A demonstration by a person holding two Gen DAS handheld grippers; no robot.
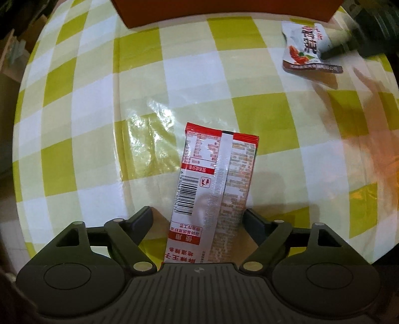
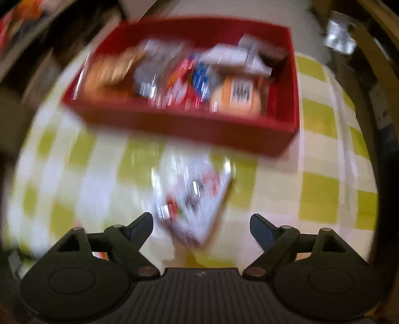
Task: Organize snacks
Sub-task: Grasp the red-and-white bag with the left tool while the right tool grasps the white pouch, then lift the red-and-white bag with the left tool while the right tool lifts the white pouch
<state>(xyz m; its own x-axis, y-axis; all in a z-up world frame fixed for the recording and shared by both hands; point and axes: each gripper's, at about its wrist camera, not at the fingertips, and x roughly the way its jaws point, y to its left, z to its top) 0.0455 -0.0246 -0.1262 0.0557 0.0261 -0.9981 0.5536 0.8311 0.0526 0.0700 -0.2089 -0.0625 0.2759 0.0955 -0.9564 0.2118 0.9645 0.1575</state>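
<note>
In the left wrist view a red and white snack packet [image 1: 212, 189] lies lengthwise on the checked tablecloth between the fingers of my left gripper [image 1: 198, 219], whose jaws stand open around it. A second white and brown snack packet [image 1: 305, 53] lies at the far right, with the other gripper's fingertips [image 1: 336, 43] at it. The right wrist view is blurred: that white packet [image 2: 192, 202] lies between the wide-open fingers of my right gripper [image 2: 201, 224]. Behind it stands a red box [image 2: 189, 129] filled with several snacks.
The table has a yellow-green and white checked cloth [image 1: 99, 124]. The red box's near wall [image 1: 224, 12] shows at the top of the left wrist view. Dark clutter and cardboard lie beyond the table's edges on both sides.
</note>
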